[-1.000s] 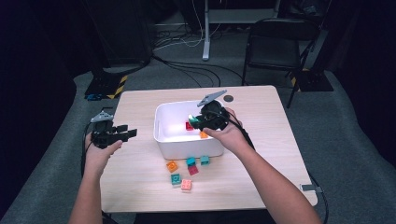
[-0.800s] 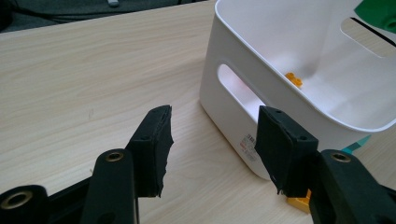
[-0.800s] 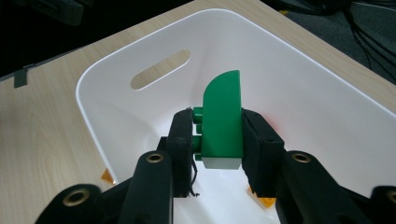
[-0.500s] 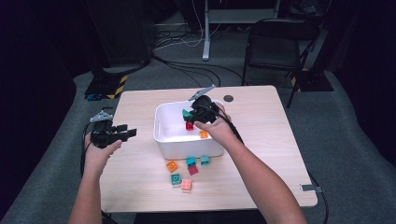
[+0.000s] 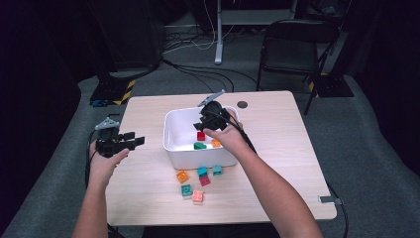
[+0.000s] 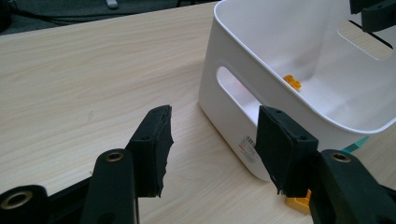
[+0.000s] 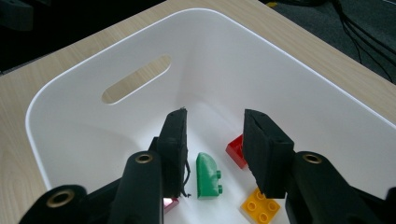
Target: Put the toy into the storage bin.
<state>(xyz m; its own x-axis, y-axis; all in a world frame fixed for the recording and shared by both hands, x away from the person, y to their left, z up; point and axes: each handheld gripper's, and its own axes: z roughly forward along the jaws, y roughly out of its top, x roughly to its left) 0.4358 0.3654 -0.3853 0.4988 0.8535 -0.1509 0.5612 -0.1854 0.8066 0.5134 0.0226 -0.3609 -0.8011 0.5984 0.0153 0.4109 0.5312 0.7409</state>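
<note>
Right gripper [image 7: 212, 149] above white plastic bin [image 7: 70, 126], jaws apart, empty; its view reveals green rounded brick [image 7: 208, 176] on bin floor (red, orange bricks adjacent). Left gripper [image 6: 212, 149] jaws apart beside bin wall.

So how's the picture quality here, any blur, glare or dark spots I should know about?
High view: soft and low in detail, the table lit, the surroundings nearly black. Left gripper view: the white bin is bright, almost washed out inside, and the near jaws look slightly soft. Right gripper view: sharp on the green brick, even light, no glare.
</note>
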